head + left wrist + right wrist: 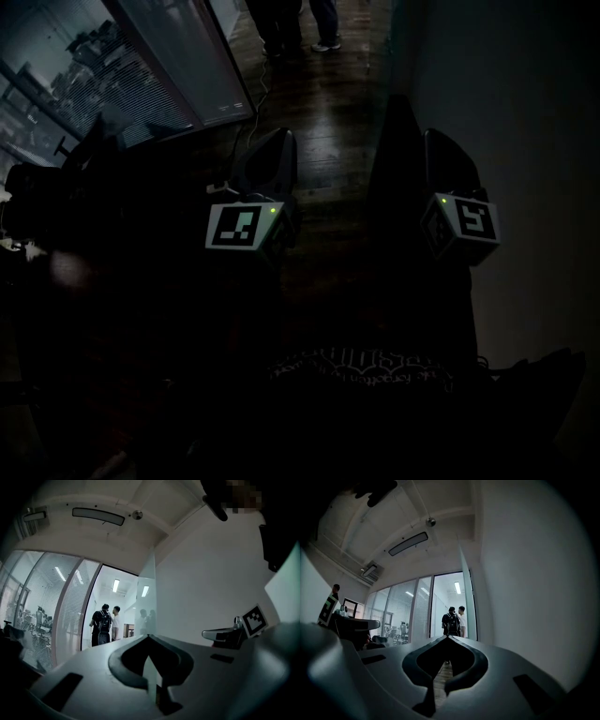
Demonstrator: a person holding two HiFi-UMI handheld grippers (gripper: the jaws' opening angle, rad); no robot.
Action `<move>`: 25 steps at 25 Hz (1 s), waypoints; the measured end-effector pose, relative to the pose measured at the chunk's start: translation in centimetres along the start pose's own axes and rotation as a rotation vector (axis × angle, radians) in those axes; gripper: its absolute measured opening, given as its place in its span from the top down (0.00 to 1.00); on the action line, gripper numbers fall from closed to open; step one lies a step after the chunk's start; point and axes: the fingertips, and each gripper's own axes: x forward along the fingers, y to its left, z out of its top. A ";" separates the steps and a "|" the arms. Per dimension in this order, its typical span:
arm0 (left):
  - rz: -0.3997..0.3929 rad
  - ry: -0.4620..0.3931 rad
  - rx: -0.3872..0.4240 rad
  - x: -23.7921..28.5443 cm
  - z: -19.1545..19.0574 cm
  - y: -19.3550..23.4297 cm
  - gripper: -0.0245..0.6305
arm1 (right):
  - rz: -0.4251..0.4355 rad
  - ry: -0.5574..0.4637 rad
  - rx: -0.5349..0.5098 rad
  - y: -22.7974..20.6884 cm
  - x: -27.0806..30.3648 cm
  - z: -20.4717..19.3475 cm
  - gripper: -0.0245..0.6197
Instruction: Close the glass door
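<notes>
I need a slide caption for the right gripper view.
Shut right gripper faces an open doorway where two people stand, beside a glass wall.

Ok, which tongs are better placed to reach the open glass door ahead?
Right, probably. The clear glass door leaf stands open by the white wall, and the right tongs sit beside that wall; the left tongs sit further out. Both are shut and far from it.
</notes>
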 end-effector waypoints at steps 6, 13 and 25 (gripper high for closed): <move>0.002 -0.011 -0.005 4.1 0.2 0.4 0.97 | 0.016 0.003 -0.002 -1.9 3.5 0.1 0.96; 0.004 -0.007 -0.014 7.0 -0.1 1.3 0.97 | 0.024 0.016 0.013 -3.2 6.6 -0.5 0.96; -0.038 0.003 -0.015 13.5 -0.3 6.5 0.97 | -0.032 0.033 0.026 -4.2 13.5 -1.2 0.96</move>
